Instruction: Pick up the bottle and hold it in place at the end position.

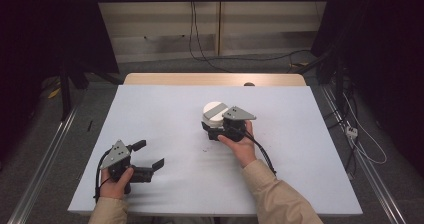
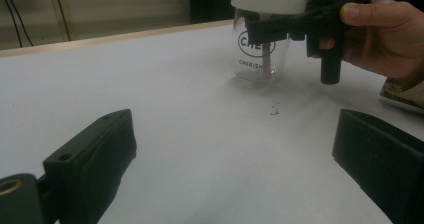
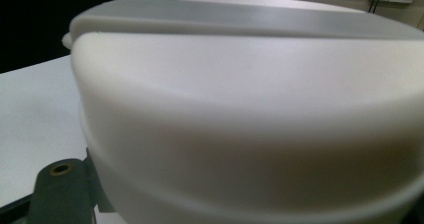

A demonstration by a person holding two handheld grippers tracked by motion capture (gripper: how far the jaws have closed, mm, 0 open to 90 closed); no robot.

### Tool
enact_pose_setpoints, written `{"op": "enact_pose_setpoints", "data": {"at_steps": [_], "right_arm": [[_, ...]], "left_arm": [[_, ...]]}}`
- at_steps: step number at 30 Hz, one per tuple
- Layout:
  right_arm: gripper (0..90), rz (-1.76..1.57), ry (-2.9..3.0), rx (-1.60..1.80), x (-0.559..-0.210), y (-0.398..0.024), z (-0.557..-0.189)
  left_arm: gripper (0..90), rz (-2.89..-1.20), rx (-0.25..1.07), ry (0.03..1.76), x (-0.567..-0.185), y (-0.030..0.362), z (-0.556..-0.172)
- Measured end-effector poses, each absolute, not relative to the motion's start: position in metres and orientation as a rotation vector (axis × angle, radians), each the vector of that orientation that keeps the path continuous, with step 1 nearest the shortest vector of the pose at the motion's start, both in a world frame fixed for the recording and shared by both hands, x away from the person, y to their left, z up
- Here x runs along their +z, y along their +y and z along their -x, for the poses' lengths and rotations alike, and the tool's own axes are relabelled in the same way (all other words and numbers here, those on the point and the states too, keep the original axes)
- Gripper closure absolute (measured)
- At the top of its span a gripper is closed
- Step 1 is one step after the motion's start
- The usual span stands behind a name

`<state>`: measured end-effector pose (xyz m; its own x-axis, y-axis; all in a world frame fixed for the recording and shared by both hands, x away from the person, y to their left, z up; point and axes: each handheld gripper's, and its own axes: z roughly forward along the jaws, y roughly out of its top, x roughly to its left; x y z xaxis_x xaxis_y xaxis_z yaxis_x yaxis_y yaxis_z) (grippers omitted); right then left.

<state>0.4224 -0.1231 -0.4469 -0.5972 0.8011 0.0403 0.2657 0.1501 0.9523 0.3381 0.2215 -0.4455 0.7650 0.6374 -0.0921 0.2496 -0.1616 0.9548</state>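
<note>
At the centre of the high view we see a clear jar [image 1: 215, 118] with a white lid [image 1: 214, 109], standing upright on the white worktop [image 1: 165, 114]. In the left gripper view the jar sits at the upper centre of the frame, dark lettering on its glass, and its base rests on the worktop.

Our right gripper [image 1: 212, 129] is pinching the jar just below the lid; its jaws reach along the jar's sides in the left gripper view, where the right hand [image 2: 385, 39] grips the tool's body at the upper right. The right gripper view looks at the lid [image 3: 240, 109] from very close.

Our left gripper [image 1: 150, 154] lies at the lower left of the high view, well apart from the jar, its jaws spread wide with nothing between them, hovering just above the worktop.
</note>
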Motion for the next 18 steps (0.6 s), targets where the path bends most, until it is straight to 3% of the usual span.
{"op": "enact_pose_setpoints", "data": {"at_steps": [18], "right_arm": [[18.5, -1.032, 1.946, 1.451, -0.4521, -0.1196, -0.4324]], "left_arm": [[3.4, -1.742, 0.389, 0.706, -0.4463, 0.2201, -0.3384]]}}
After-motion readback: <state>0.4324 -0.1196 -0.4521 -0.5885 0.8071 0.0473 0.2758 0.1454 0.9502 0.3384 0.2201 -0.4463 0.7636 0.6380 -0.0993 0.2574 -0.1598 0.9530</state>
